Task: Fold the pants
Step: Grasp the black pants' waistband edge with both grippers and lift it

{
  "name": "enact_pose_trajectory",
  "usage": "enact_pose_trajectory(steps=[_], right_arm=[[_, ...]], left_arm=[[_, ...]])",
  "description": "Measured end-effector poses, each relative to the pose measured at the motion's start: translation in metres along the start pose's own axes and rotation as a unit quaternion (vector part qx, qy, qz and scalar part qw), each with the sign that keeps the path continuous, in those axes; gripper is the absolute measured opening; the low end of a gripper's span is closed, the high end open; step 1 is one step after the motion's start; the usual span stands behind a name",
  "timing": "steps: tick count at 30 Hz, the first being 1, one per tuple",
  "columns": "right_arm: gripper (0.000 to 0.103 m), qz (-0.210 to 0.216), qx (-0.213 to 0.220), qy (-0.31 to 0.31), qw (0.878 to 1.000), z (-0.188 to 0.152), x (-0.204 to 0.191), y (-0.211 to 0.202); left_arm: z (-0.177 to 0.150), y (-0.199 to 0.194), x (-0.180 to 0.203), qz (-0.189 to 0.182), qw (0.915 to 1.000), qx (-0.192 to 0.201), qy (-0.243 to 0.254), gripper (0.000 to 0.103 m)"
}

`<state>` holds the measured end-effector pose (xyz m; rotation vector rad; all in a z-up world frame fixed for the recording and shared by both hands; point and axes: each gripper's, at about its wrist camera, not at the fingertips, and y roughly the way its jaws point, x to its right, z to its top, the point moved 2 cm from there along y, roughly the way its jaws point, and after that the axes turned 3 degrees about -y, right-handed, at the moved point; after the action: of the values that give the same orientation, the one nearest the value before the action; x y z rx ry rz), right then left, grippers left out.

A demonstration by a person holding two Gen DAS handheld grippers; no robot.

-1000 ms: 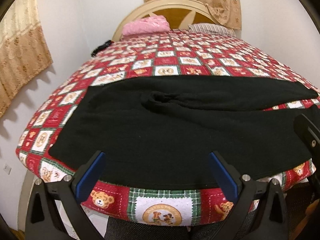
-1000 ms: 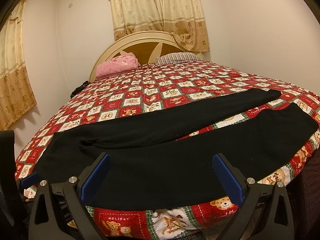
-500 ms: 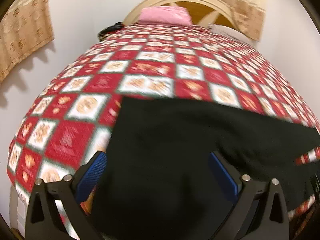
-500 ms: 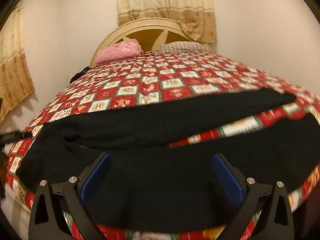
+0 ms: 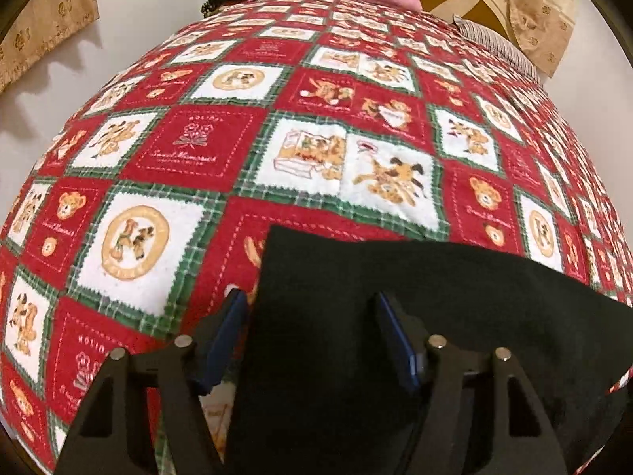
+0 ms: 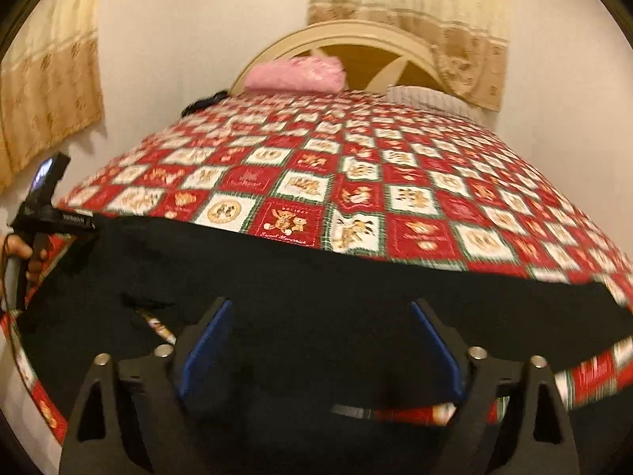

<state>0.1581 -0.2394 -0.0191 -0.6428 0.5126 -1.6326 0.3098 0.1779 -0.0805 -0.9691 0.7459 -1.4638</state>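
Left wrist view: the left hand-held gripper is pointing steeply down at the waist end of the black pants; one blue pad is sitting just off the cloth's left edge over the bedspread, the other is over the cloth.
Left hand-held gripper state: jaws part-way in, having just been closing; the edge of the pants is lying between them, and no pinch is showing yet.
Right wrist view: the right hand-held gripper is hanging over the near leg of the pants, jaws fairly wide and having just been closing, with black cloth between the blue pads but not pressed.
Location of pants: lying spread across the near part of the bed, on the bedspread, the waist toward the person's left and the legs running to the right.
Step in hand: judged as the reach-and-grasp before the first fold; both tools are settling onto the cloth.
Next move calls for: both pairs of pads closing fully on the fabric, catching all layers, then lifting together so the cloth is not dragging or bunching.
Shown only in right wrist view: the left tool held in a hand at the far left, and a gap of bedspread showing between the legs.
Shown only in left wrist view: the squared corner of the waist and exactly where the pads are straddling it.
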Motion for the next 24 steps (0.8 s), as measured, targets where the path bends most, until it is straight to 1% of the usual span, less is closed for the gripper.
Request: enact_pose_trajectory(steps=[2,4,5,6,9,11,13,14,15,16,17,18,19,20,21,22,23,24], right_arm=[[0.085,0.008,-0.023,-0.018,1.000,0.011,0.005,0.024],[0.085,0.029,-0.054,-0.029,0.998,0.021,0.011,0.051],[0.085,0.041,-0.073,-0.033,0.996,0.027,0.014,0.069],[0.085,0.045,-0.086,-0.037,0.995,0.031,0.017,0.083],[0.085,0.051,-0.114,-0.050,0.991,0.036,0.025,0.117],[0.085,0.061,-0.135,-0.061,0.987,0.035,0.028,0.134],[0.085,0.095,-0.161,-0.060,0.981,0.032,0.030,0.148],[0.085,0.104,-0.155,-0.063,0.980,0.033,0.031,0.148],[0.080,0.118,-0.156,-0.072,0.978,0.033,0.030,0.147],[0.073,0.127,-0.159,-0.081,0.976,0.034,0.028,0.146],[0.063,0.124,-0.158,-0.094,0.975,0.034,0.025,0.143],[0.030,0.140,-0.163,-0.107,0.971,0.034,0.021,0.139],[0.011,0.163,-0.173,-0.107,0.965,0.034,0.019,0.137],[0.009,0.147,-0.170,-0.117,0.967,0.035,0.017,0.132],[0.008,0.142,-0.170,-0.125,0.967,0.035,0.015,0.130],[0.007,0.135,-0.165,-0.129,0.968,0.036,0.014,0.127],[0.006,0.130,-0.158,-0.124,0.971,0.038,0.014,0.122],[0.006,0.129,-0.147,-0.109,0.975,0.045,0.017,0.116]], left_arm=[[0.003,0.001,0.000,-0.002,1.0000,0.001,0.007,0.070],[0.005,0.002,0.001,-0.005,0.9999,0.000,0.011,0.072],[0.006,0.003,0.002,-0.008,0.9999,0.000,0.014,0.075],[0.006,0.003,0.002,-0.011,0.9998,-0.001,0.016,0.077],[0.010,0.007,0.004,-0.011,0.9996,0.002,0.024,0.077],[0.011,0.008,0.004,-0.012,0.9995,0.005,0.030,0.077],[0.013,0.009,0.003,-0.019,0.9995,0.008,0.025,0.077],[0.013,0.009,0.003,-0.021,0.9994,0.009,0.024,0.077],[0.014,0.009,0.002,-0.021,0.9994,0.011,0.026,0.074],[0.014,0.009,0.003,-0.020,0.9993,0.012,0.029,0.071],[0.014,0.009,0.003,-0.019,0.9992,0.015,0.033,0.064],[0.014,0.008,0.003,-0.022,0.9990,0.016,0.034,0.056],[0.015,0.007,0.003,-0.026,0.9989,0.016,0.035,0.053],[0.017,0.006,0.003,-0.032,0.9988,0.014,0.033,0.043],[0.017,0.005,0.004,-0.043,0.9985,0.013,0.030,0.030],[0.019,0.004,0.003,-0.058,0.9980,0.010,0.022,0.026],[0.019,0.003,0.004,-0.065,0.9977,0.010,0.015,0.022],[0.020,0.002,0.005,-0.066,0.9977,0.012,0.010,0.019]])
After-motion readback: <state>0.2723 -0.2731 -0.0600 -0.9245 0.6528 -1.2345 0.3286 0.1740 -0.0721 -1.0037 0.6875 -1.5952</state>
